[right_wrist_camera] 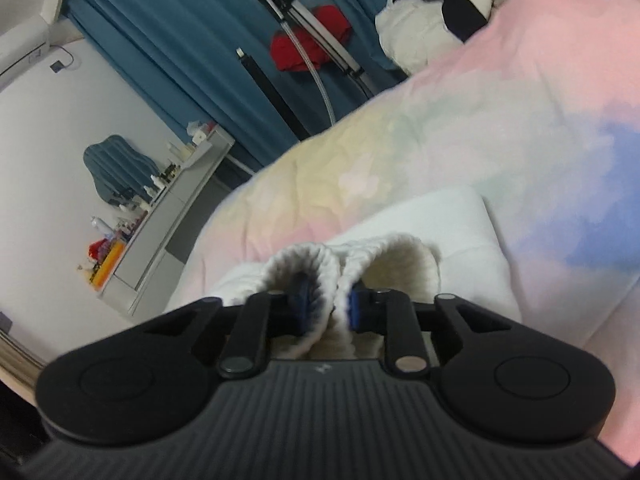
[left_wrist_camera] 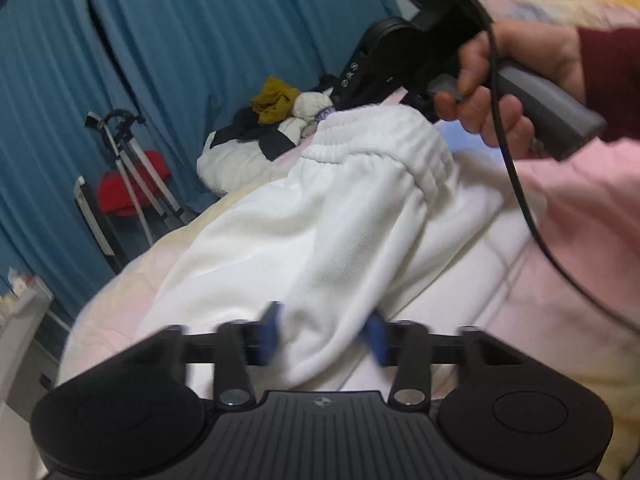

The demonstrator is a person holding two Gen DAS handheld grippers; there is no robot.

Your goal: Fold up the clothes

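White sweatpants (left_wrist_camera: 320,216) with an elastic waistband hang stretched between my two grippers above a pastel quilt (left_wrist_camera: 560,248). My left gripper (left_wrist_camera: 324,336) is shut on the lower end of the pants, its blue pads pressing the fabric from both sides. My right gripper (right_wrist_camera: 326,306) is shut on the bunched ribbed waistband (right_wrist_camera: 340,260). In the left wrist view the right gripper (left_wrist_camera: 400,68) is held by a hand at the top right, its fingertips hidden behind the waistband.
A pile of loose clothes (left_wrist_camera: 264,128) lies at the far end of the bed. Blue curtains (left_wrist_camera: 180,40), a garment steamer stand (left_wrist_camera: 132,168) with a red item, and a cluttered white dresser (right_wrist_camera: 160,220) stand beside the bed.
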